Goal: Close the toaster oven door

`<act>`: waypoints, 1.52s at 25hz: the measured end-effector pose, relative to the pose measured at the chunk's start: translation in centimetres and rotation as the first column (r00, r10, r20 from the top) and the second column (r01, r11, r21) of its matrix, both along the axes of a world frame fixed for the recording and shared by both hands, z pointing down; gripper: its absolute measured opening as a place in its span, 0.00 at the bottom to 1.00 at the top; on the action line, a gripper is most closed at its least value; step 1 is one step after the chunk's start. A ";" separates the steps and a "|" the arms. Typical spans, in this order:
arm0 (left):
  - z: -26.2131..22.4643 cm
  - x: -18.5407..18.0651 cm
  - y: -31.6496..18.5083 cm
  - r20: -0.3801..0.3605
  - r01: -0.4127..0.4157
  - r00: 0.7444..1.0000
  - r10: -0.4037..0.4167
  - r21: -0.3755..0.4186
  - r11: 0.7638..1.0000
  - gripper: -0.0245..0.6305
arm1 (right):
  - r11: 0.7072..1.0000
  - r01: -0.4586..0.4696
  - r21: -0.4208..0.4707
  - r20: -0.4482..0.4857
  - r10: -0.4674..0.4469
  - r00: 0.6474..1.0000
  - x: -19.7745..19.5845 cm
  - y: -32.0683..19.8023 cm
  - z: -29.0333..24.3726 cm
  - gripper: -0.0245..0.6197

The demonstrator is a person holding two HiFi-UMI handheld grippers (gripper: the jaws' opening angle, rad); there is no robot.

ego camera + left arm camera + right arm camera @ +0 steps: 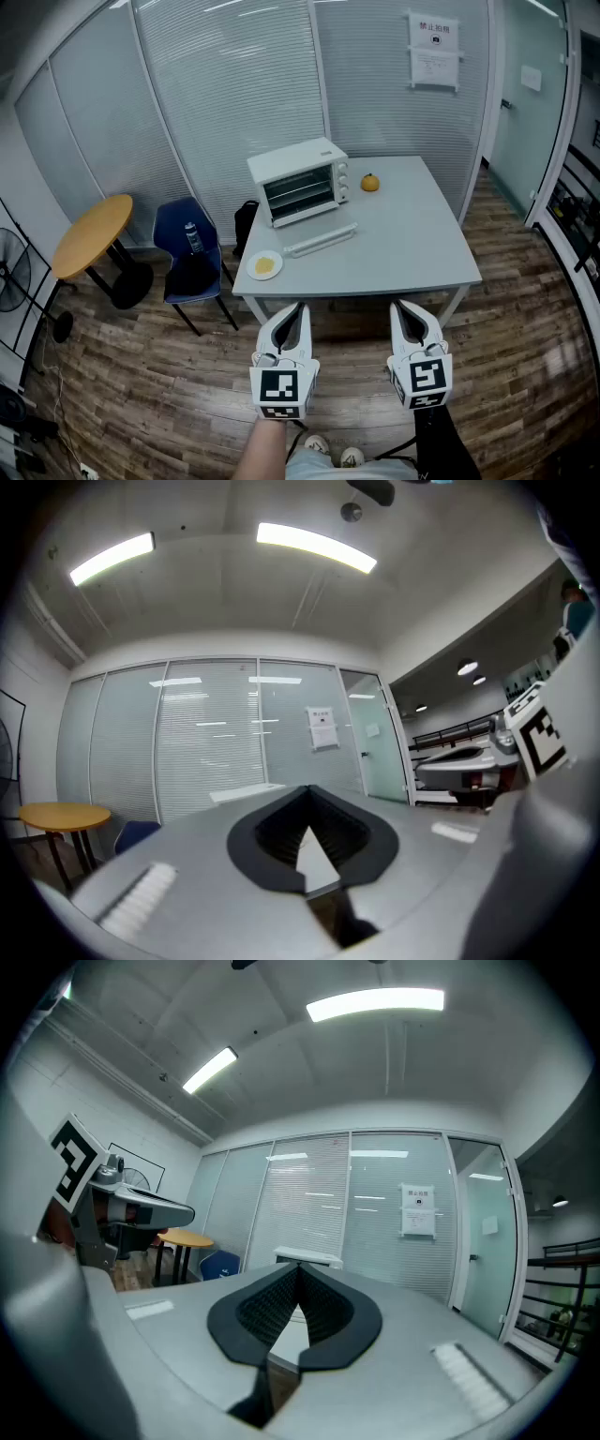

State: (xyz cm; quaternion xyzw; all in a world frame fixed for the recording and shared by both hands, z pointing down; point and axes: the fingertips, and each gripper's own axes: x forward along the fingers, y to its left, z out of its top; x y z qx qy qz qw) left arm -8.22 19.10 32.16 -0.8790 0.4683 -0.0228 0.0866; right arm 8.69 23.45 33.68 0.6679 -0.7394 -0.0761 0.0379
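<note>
Both left gripper (294, 312) and right gripper (405, 309), jaws pressed together and empty, hover off the near edge of the grey rectangular table (412, 253). The white boxy toaster oven (298, 183) sits at its far side, well apart from the jaws; its door position is unclear.

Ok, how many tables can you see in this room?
2. The grey table holding the toaster oven stands ahead in the middle; the round wooden table stands at the left, beside the blue chair. Others may lie outside the frame.

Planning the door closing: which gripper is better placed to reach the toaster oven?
Left, probably. The left gripper lines up almost straight with the toaster oven; the right gripper sits further to the side. Both are short of the table, jaws together.
</note>
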 end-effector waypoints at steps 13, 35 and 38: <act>1.7 -1.0 0.8 0.033 0.053 0.998 -0.051 -0.037 0.998 0.12 | 0.999 0.046 -0.022 0.021 -0.046 0.999 -0.6 0.8 1.4 0.04; 1.3 -1.4 -17.9 -0.009 0.013 1.000 -0.013 -0.006 1.000 0.31 | 0.998 0.052 -0.022 -0.021 -0.053 0.998 -2.3 -18.0 1.1 0.18; 1.3 -1.3 -20.8 -0.011 -0.005 1.000 0.005 -0.006 1.000 0.31 | 0.999 0.039 -0.030 -0.019 -0.040 0.999 -2.5 -20.9 1.2 0.18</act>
